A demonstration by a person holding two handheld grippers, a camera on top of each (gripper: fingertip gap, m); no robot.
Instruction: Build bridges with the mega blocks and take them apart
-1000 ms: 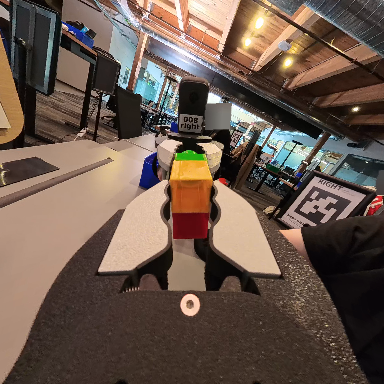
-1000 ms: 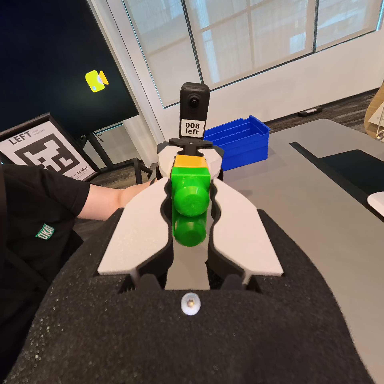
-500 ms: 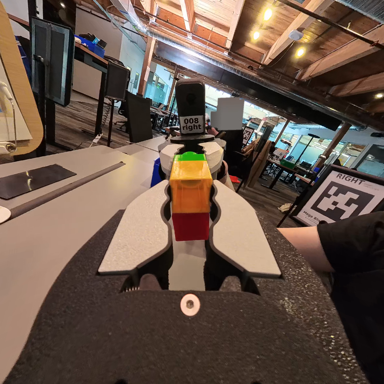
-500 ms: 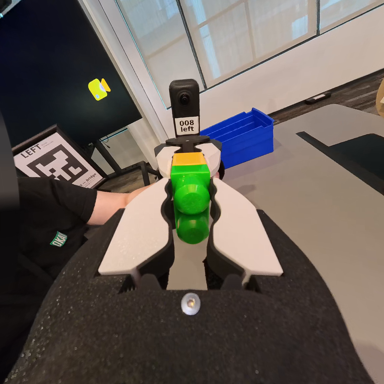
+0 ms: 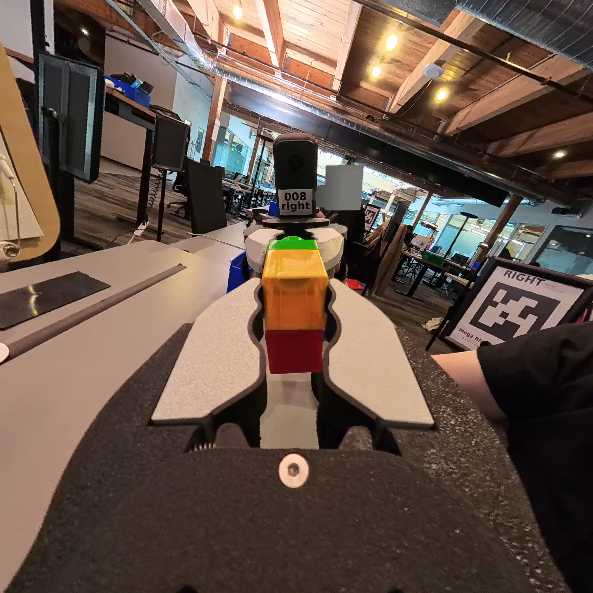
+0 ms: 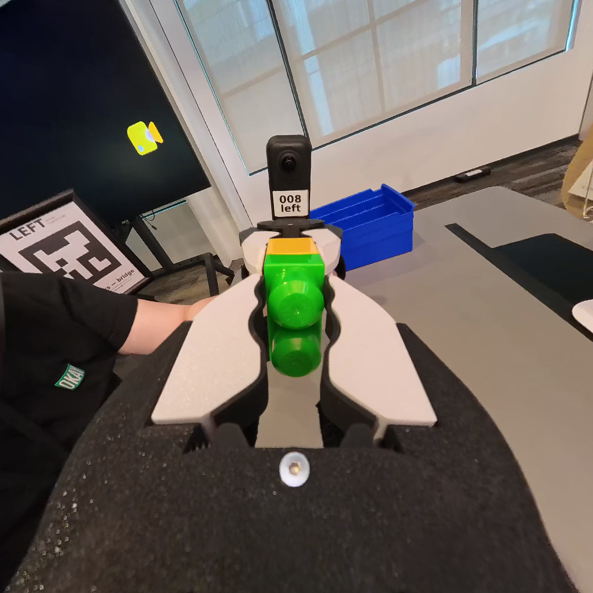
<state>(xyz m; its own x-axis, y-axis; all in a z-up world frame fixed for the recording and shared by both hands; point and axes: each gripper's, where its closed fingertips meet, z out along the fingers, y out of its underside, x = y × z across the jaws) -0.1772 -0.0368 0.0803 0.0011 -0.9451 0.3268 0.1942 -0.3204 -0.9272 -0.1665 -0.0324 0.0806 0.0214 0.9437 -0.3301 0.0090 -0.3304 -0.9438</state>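
Item: joined run of mega blocks, lifted above the grey table (image 6: 449, 288), spanning both tongs.
Left gripper (image 5: 293, 308): jaws narrow, clamped on the orange block (image 5: 293, 298); red block (image 5: 293, 351) lies nearer its camera.
Right gripper (image 6: 293, 301): jaws narrow, clamped on the green block (image 6: 293, 288).
Step, judged: separating green from orange; pull straight along the shared axis, without twisting.
Left view only: red block.
Right view only: green studs, blue bin (image 6: 369, 227) beyond the tips.
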